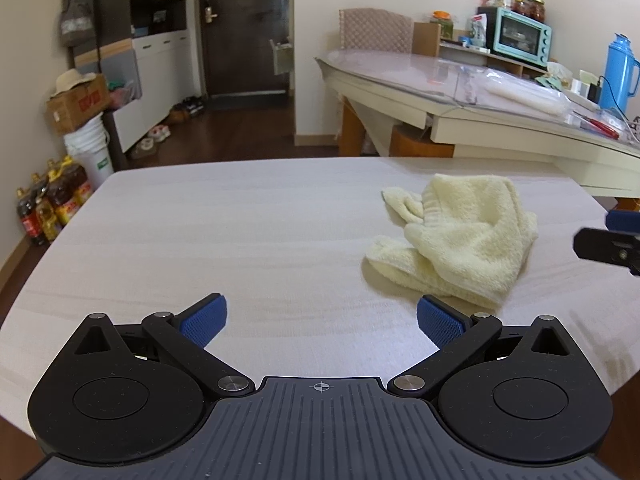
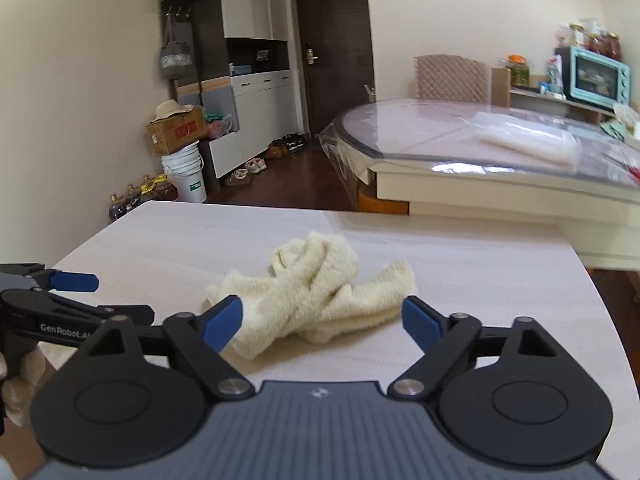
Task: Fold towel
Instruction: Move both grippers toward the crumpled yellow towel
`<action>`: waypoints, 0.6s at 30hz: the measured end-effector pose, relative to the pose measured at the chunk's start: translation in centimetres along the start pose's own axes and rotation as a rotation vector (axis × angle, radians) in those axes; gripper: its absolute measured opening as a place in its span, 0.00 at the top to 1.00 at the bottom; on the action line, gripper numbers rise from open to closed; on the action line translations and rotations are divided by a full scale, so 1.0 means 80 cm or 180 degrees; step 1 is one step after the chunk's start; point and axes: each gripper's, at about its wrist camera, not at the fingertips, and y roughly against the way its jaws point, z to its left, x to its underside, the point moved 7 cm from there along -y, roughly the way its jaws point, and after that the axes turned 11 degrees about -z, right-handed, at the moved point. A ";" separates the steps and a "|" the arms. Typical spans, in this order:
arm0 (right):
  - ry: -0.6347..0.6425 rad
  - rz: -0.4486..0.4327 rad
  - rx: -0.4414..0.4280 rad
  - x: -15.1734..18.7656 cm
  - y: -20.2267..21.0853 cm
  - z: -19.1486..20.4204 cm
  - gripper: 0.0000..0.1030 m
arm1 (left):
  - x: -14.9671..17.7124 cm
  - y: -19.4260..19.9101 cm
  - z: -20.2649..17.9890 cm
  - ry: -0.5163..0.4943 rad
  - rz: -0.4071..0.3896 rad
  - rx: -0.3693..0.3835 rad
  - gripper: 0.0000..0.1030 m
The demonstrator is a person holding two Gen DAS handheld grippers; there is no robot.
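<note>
A crumpled pale yellow towel (image 1: 460, 236) lies in a heap on the light table (image 1: 240, 240). In the left wrist view it is ahead and to the right of my left gripper (image 1: 322, 320), which is open and empty above the table. In the right wrist view the towel (image 2: 316, 292) lies right ahead of my right gripper (image 2: 322, 320), which is open and empty, its blue pads either side of the towel's near edge. The left gripper shows at the left edge of the right wrist view (image 2: 76, 300). The right gripper's tip shows at the right edge of the left wrist view (image 1: 608, 236).
A larger table with a plastic cover (image 1: 460, 80) stands beyond the far right edge, carrying a teal oven (image 1: 520, 36) and a blue flask (image 1: 620, 68). On the floor at left are oil bottles (image 1: 48, 204), a white bucket (image 1: 90, 148) and a cardboard box (image 1: 78, 104).
</note>
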 end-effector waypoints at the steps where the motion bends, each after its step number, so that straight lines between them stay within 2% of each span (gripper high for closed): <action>1: 0.0023 0.0004 -0.0002 -0.003 -0.004 0.000 0.20 | 0.001 -0.005 0.005 0.0000 0.0004 0.0003 0.00; 6: 0.0155 0.0046 -0.0091 -0.017 -0.023 0.005 0.24 | 0.000 -0.021 0.007 -0.0024 0.0053 0.0021 0.00; 11: 0.0281 0.0111 -0.0107 -0.018 -0.042 0.007 0.25 | 0.000 -0.032 0.007 -0.0036 0.0090 0.0034 0.00; 18: 0.0471 0.0173 -0.0106 -0.041 -0.068 0.007 0.27 | 0.005 -0.046 0.007 -0.0039 0.0139 0.0046 0.00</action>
